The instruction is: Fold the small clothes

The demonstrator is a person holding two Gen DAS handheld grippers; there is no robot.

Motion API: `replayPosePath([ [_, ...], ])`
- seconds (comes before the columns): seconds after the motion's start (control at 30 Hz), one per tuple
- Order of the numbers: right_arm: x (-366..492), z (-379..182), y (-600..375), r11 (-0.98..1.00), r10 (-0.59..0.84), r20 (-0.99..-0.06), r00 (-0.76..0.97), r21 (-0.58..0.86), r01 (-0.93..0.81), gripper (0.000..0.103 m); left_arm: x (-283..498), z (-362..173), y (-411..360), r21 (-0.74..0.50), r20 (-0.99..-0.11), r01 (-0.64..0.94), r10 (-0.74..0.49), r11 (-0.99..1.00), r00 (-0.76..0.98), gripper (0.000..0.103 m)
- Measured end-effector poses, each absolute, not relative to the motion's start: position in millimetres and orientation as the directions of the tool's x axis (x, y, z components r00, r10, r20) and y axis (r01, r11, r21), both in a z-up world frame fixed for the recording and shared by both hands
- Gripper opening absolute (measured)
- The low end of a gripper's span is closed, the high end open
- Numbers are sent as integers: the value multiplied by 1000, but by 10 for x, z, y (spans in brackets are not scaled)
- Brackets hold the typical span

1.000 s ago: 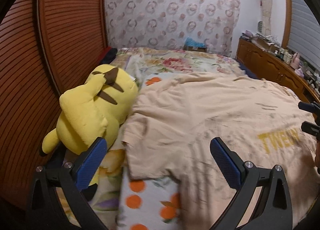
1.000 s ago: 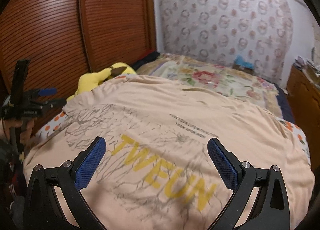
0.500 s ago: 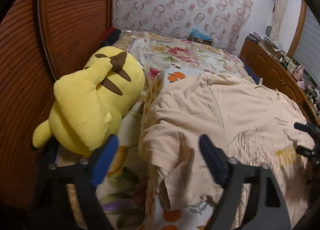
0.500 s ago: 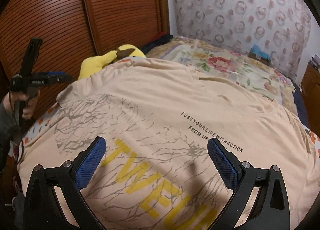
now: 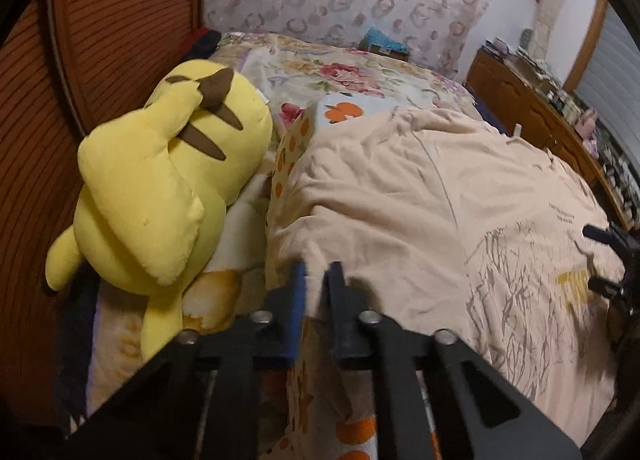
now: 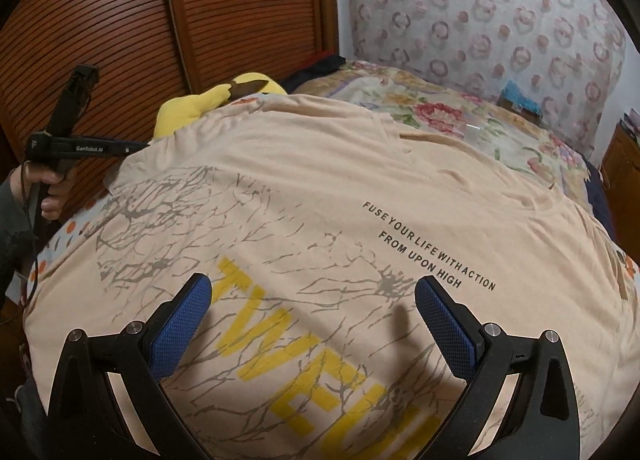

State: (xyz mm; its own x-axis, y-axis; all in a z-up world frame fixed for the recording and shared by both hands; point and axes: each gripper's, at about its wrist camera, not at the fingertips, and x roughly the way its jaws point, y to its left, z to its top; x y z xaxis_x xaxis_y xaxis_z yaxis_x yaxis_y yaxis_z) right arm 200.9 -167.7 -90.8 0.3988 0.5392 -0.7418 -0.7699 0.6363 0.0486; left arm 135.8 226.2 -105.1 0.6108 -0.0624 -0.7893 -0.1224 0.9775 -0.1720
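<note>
Bed [image 5: 360, 72] | left tool [image 5: 318, 272] newly clamped on t-shirt [image 5: 420, 196] sleeve | right tool [image 6: 312, 300] stays apart

T-shirt [image 6: 320, 196]: beige; grey branch print, yellow block letters, small black text.
Plush toy [image 5: 160, 188]: yellow, brown stripes and ear tip.
Bedsheet [image 5: 352, 76], far: cream, pink-red floral.
Cover [image 5: 296, 140] under T-shirt: white, orange dots.
Wall covering [image 6: 480, 20], far: pale, pinkish rings.
Louvred doors [image 6: 120, 20], left: reddish-brown.
Gripper pads [image 6: 180, 332]: blue, on black frames.
</note>
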Motion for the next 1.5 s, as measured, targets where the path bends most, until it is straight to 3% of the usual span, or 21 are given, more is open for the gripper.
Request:
replayPosePath([
  [0.3,2010,-924,-1657,636,539,-742,399,47,-771,103,1340,-497,1951,-87,-715,-58,-22,995,699,0],
  [0.57,1998,-938,-1658,635,543,-740,397,52,-771,103,1560,-125,1281,-74,-670,114,-133,991,730,0],
  [0.73,2001,-957,-1662,635,548,-739,393,61,-770,103,1596,-99,1003,-45,-672,147,-139,988,728,2],
  [0.83,2001,-957,-1663,635,548,-739,393,61,-770,103,1558,-125,1001,-27,-681,134,-116,991,723,10],
  [0.9,1994,-956,-1667,634,548,-738,392,62,-771,103,1523,-165,1053,-22,-689,116,-99,993,718,20],
  [0.97,1994,-958,-1665,633,549,-738,393,60,-771,103,1467,-222,1113,-33,-692,102,-97,994,715,38],
  [1.13,1977,-942,-1681,635,545,-736,402,50,-771,103,1336,-480,1346,-41,-723,32,-52,999,689,55],
  [1.5,1912,-647,-1665,592,616,-689,382,86,-801,90,1189,-1046,1581,-29,-793,-41,2,999,609,56],
])
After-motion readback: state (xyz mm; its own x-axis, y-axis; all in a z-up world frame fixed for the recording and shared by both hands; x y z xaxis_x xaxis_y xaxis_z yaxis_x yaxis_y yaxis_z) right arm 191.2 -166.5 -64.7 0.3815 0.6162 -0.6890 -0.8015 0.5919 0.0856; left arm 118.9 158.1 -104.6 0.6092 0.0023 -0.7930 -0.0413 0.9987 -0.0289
